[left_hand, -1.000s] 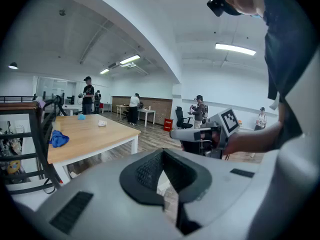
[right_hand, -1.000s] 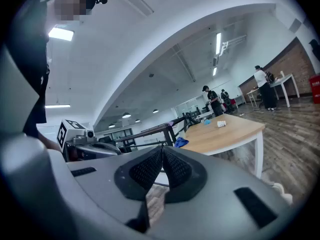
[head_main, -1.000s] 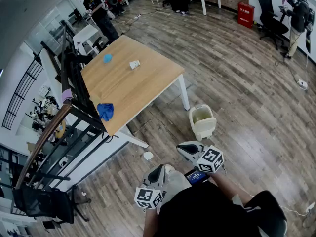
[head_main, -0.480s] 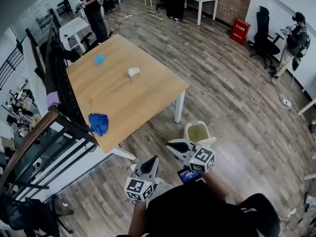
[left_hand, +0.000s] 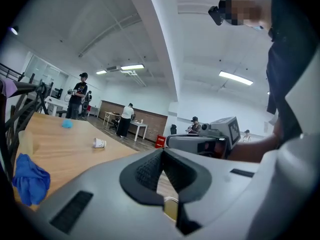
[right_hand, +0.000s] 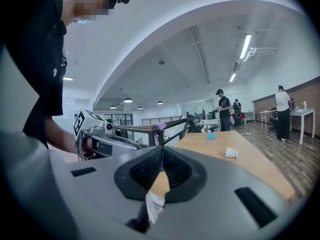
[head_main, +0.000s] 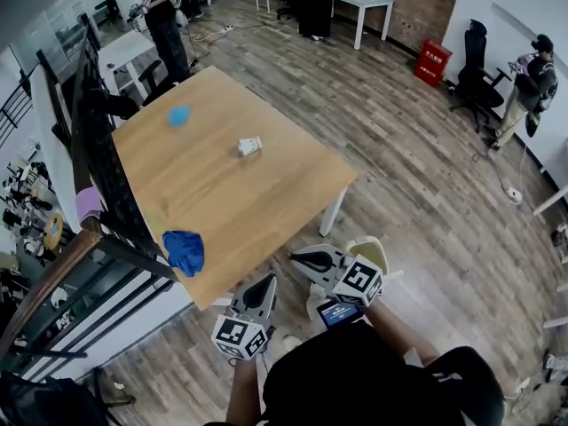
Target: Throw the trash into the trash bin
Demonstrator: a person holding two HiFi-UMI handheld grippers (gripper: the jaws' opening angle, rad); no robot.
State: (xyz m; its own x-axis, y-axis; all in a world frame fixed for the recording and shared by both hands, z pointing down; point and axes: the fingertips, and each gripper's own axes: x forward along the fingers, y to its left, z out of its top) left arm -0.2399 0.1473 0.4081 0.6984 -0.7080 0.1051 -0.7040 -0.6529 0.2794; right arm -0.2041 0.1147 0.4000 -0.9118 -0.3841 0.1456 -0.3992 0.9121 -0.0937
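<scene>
Ahead, table (head_main: 240, 193) bears blue cloth (head_main: 185, 251), cup (head_main: 249, 146); bin (head_main: 374, 248) half-hidden under right tongs (head_main: 297, 257)

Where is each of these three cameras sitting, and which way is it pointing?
Head view: on the person's head, looking steeply down at the wooden table; shows forearms, the left hand-held gripper and right hand-held gripper.
Left gripper view: on the left hand-held gripper, looking along its closed jaws over the table; torso at right.
Right gripper view: on the right hand-held gripper, looking along its closed jaws over the table; torso at left.
Shared: the white cup, in all three.
</scene>
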